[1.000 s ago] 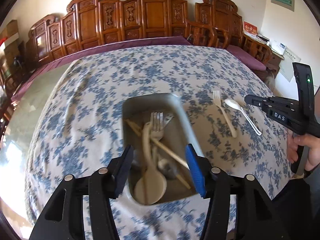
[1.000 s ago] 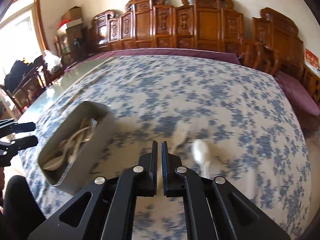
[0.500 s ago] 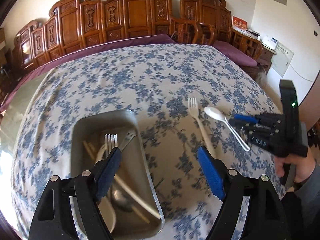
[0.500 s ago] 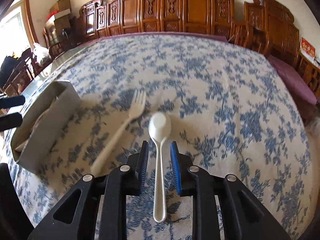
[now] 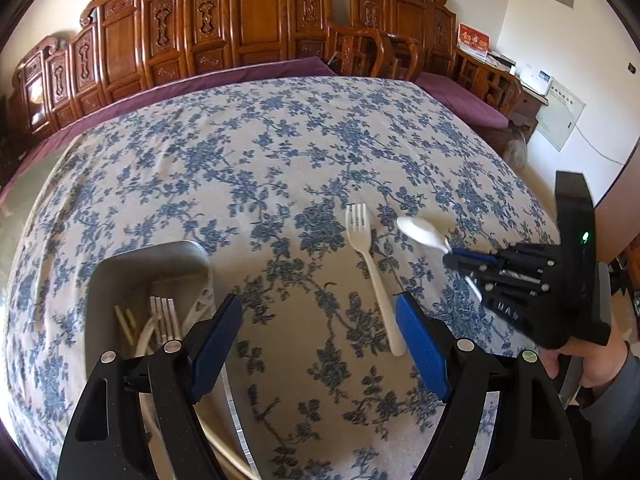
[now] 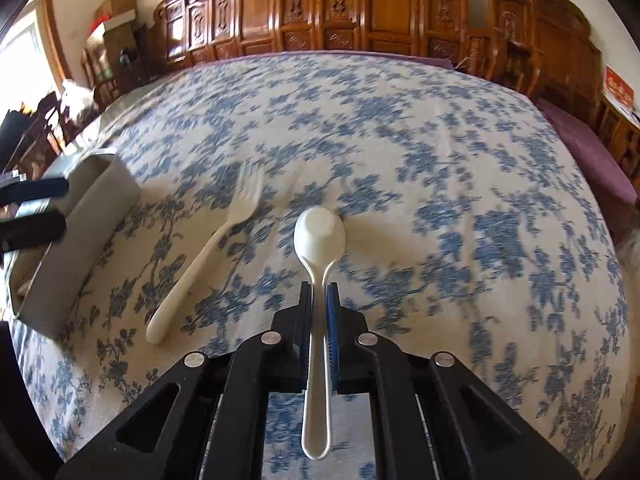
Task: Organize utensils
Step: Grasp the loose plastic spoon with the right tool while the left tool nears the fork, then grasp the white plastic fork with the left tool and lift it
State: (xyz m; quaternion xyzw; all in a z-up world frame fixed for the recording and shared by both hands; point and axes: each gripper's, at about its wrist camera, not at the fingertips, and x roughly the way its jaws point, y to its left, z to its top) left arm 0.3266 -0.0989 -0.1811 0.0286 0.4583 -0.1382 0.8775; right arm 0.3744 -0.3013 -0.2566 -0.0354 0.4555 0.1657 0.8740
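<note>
My right gripper (image 6: 319, 294) is shut on the handle of a white plastic spoon (image 6: 319, 236), bowl pointing forward, lifted just off the cloth. It shows in the left wrist view (image 5: 452, 256) at the right with the spoon (image 5: 422, 230). A white plastic fork (image 5: 370, 270) lies on the cloth between the grippers; it also shows in the right wrist view (image 6: 208, 256). My left gripper (image 5: 318, 330) is open and empty, above the cloth beside a grey metal tray (image 5: 120, 272) that holds several utensils. The tray (image 6: 92, 216) is at the left in the right wrist view.
A large round table with a blue-flowered cloth (image 5: 260, 152) fills both views. Carved wooden chairs (image 5: 256, 20) ring its far side. A purple undercloth (image 5: 460, 100) shows at the table's edge. A wall and cabinet stand at the right.
My right gripper closed on the spoon's handle and lifted it slightly. My left gripper moved right, away from above the tray toward the fork, staying open.
</note>
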